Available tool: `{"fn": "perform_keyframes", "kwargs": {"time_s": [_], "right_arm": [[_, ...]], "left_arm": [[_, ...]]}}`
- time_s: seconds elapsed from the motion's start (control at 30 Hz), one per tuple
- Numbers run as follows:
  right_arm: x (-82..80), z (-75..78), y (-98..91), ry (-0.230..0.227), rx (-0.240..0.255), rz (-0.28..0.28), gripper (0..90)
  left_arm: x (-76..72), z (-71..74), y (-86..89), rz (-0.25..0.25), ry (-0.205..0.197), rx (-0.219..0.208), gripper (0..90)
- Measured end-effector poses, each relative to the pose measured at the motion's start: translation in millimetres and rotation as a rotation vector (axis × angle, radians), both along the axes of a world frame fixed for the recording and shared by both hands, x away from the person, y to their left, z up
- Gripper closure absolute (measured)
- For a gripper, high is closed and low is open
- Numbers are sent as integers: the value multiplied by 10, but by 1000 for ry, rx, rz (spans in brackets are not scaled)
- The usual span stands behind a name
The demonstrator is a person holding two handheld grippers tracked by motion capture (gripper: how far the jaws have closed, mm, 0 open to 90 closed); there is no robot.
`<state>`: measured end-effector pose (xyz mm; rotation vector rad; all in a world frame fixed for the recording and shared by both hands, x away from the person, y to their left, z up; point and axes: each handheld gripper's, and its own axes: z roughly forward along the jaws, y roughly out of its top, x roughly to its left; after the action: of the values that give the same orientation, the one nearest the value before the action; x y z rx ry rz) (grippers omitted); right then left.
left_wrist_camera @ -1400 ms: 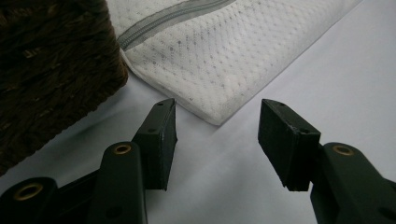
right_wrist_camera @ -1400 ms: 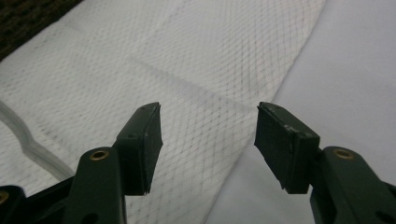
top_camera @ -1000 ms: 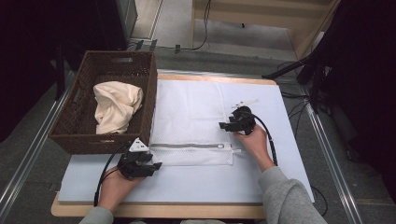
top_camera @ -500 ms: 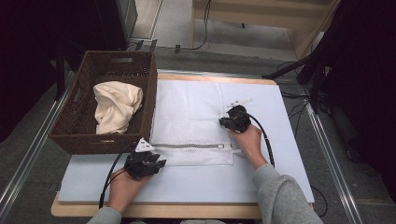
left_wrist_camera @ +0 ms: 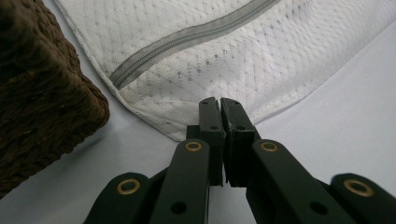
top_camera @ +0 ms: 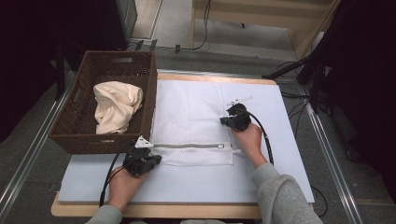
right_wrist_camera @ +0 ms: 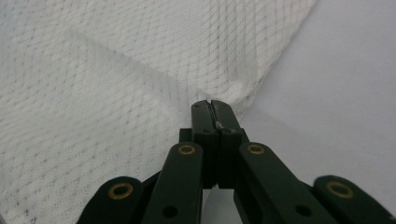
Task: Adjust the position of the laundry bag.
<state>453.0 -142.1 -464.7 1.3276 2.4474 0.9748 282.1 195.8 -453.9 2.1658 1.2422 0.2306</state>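
The mesh laundry bag (top_camera: 196,119) lay flat on the worktop (top_camera: 93,179), with its zipper (top_camera: 187,146) running from side to side. The left gripper (left_wrist_camera: 219,103) had just clamped its near corner, and the right gripper (right_wrist_camera: 211,105) had clamped its right edge farther back.

obstacle: wicker basket (top_camera: 148,100) wall just beside left gripper (top_camera: 158,160) | free: bare table (top_camera: 196,184) near edge, strip right of mesh laundry bag (top_camera: 196,112) | flat: bag, zipper (top_camera: 187,146) low, passable above
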Motion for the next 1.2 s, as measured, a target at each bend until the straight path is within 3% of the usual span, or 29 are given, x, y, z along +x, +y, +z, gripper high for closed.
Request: {"fn": "perform_keyframes", "kwargs": {"time_s": [0.23, 0.33, 0.63, 1.0, 1.2], "right_arm": [[-7, 43, -83, 4, 9, -16, 900], [-25, 55, -121, 8, 8, -24, 900], [-76, 62, -250, 10, 5, -53, 900], [-182, 53, -532, 24, 10, -114, 900], [-242, 51, -682, 28, 22, -146, 900]], "left_arm": [[-39, 51, -37, -20, -14, -1, 887], [-41, 80, -52, -26, -6, -41, 888], [-19, 133, -147, -64, -23, -32, 887], [74, 137, -339, -138, -11, -24, 885], [131, 120, -456, -193, 5, -41, 882]]}}
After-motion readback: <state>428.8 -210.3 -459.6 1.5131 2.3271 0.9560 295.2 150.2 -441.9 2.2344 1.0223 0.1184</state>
